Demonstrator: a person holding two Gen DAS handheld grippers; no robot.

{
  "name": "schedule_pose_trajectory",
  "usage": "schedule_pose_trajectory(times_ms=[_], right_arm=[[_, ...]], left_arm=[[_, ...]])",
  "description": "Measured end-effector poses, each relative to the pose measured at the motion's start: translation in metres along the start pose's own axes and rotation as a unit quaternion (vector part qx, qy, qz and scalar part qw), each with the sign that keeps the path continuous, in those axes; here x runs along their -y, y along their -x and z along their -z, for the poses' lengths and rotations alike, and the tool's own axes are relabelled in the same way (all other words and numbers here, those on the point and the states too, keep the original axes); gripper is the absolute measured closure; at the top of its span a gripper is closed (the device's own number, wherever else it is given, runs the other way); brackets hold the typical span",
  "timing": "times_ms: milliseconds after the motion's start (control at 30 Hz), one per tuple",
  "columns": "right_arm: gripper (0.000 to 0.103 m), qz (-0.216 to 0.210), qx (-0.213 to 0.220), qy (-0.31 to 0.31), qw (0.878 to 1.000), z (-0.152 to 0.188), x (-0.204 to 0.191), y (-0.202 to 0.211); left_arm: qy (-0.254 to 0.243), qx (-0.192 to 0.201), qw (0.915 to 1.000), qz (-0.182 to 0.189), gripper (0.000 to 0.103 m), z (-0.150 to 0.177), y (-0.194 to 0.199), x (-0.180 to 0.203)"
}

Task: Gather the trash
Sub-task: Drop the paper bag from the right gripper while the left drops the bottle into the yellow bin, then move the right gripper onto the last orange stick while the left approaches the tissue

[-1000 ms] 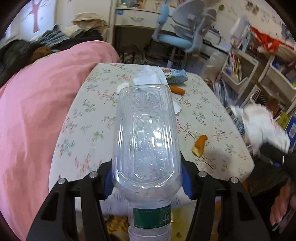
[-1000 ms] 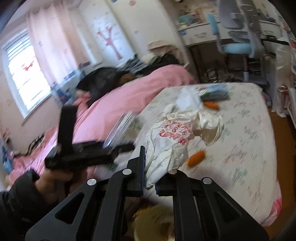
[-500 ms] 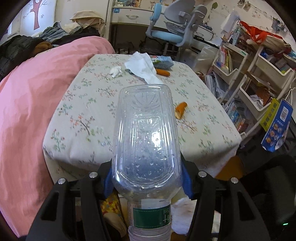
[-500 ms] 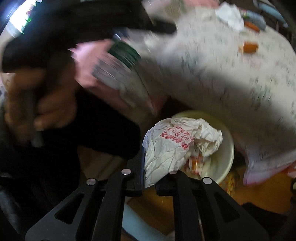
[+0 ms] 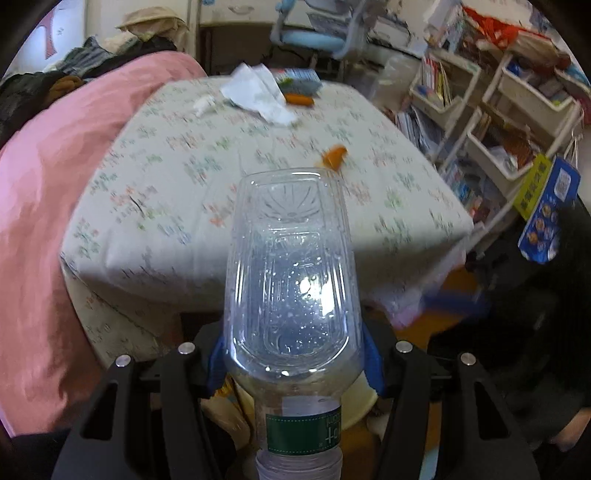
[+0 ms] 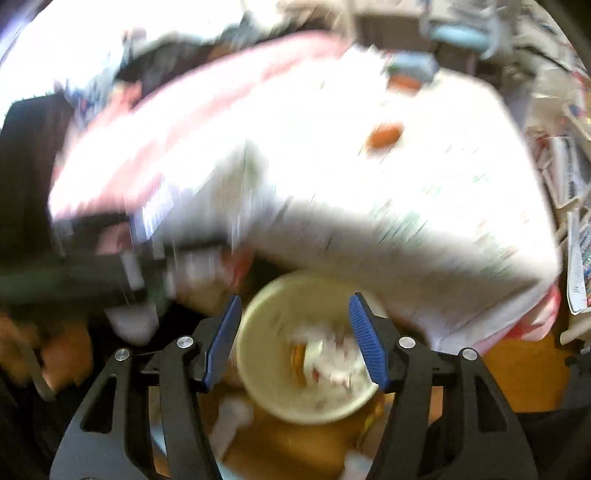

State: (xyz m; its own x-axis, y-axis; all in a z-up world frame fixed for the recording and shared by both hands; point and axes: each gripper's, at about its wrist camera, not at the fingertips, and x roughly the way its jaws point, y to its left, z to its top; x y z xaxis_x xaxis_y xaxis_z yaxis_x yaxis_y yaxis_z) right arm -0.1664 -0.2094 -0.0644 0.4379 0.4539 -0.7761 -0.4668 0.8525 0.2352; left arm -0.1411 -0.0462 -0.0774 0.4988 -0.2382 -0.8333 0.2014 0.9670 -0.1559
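My left gripper (image 5: 291,363) is shut on a clear empty plastic bottle (image 5: 291,280) with a green label, its base pointing away from me. It is held in front of the near edge of the floral-cloth table (image 5: 177,206). My right gripper (image 6: 295,339) is open and empty above a cream trash bin (image 6: 258,369) on the floor. The crumpled white bag (image 6: 332,354) lies inside the bin, blurred. The bin rim (image 5: 356,410) shows behind the bottle in the left wrist view. On the table lie white tissue (image 5: 258,92), orange peels (image 5: 334,157) and a blue packet (image 5: 299,79).
A pink bed cover (image 5: 44,192) is on the left of the table. Shelving carts with books (image 5: 498,122) stand on the right. A blue desk chair (image 5: 314,35) is at the back. The right wrist view is heavily motion-blurred.
My right gripper opened and let the crumpled white bag fall into the bin. My left gripper with the bottle pulled back and lower, off the table toward the bin.
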Motion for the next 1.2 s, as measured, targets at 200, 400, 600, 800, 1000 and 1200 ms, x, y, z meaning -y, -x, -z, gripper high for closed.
schedule_pose_trajectory(times_ms=[200,400,600,800,1000,1200], right_arm=[[0.04,-0.001,0.066,-0.026,0.998,-0.01,0.014,0.025],[0.039,-0.004,0.078,-0.04,0.996,-0.005,0.023,0.027],[0.038,-0.003,0.094,-0.057,0.994,0.002,0.029,0.027],[0.035,0.007,0.121,-0.071,0.99,0.001,0.034,0.035],[0.032,0.009,0.115,-0.083,0.99,0.001,0.037,0.032],[0.032,0.011,0.115,-0.072,0.991,-0.001,0.032,0.029]], left_arm=[[-0.043,-0.129,0.9906,0.013,0.046,0.031,-0.038,0.026],[-0.082,-0.153,0.9848,-0.002,0.036,0.04,-0.045,0.039],[-0.061,-0.123,0.9906,-0.003,0.036,0.033,-0.035,0.028],[-0.067,-0.024,0.9969,-0.033,0.031,0.017,-0.008,0.031],[-0.006,0.033,0.9981,-0.052,0.031,0.004,0.008,0.006],[0.08,0.076,0.9923,-0.057,0.029,0.0,0.021,-0.023]])
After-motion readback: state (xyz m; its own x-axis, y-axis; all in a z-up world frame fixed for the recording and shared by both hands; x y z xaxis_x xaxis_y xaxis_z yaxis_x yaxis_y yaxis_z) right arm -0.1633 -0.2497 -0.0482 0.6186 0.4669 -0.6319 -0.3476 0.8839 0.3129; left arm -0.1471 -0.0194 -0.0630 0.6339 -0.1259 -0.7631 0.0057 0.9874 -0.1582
